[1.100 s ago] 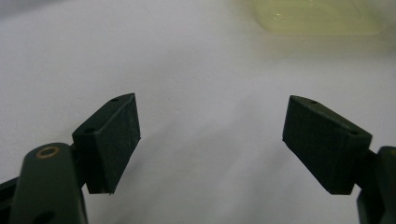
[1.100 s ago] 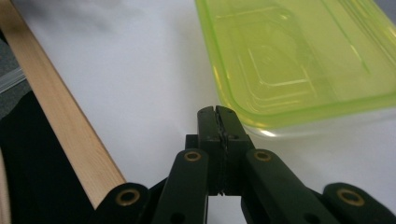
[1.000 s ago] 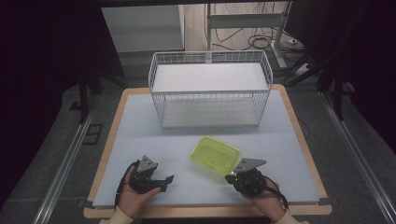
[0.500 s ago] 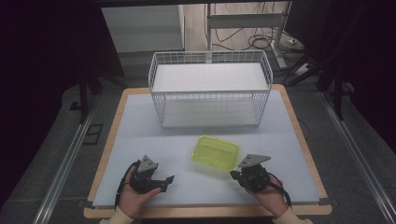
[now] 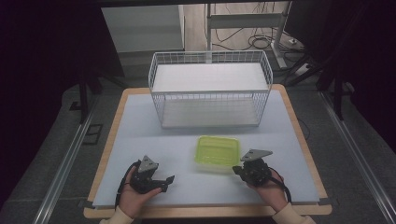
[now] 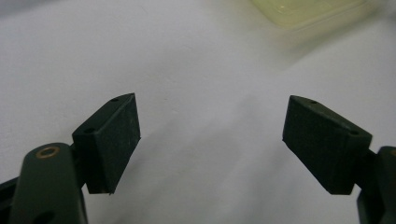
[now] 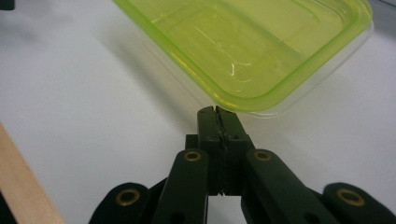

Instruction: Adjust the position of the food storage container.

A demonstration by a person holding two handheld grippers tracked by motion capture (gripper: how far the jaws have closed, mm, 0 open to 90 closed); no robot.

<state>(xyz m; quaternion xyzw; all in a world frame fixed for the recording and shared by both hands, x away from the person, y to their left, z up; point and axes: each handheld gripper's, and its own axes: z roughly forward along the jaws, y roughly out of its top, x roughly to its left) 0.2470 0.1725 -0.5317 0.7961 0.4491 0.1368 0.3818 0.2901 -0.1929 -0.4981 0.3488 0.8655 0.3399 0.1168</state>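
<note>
The right gripper [image 7: 218, 112] – jaws pressed tight together, holding nothing – noses up to the near corner of the green box [image 5: 217, 150] on the table, while the left gripper [image 6: 210, 140] waits wide open – next, probably, a gentle push.

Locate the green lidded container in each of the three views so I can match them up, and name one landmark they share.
High view: the green lidded container lies on the white table mat, in front of the wire basket, just left of the right gripper.
Left gripper view: a pale corner at the top edge, right of centre.
Right gripper view: upper centre and right, just beyond the shut jaws.
Shared landmark: the white table mat.
</note>
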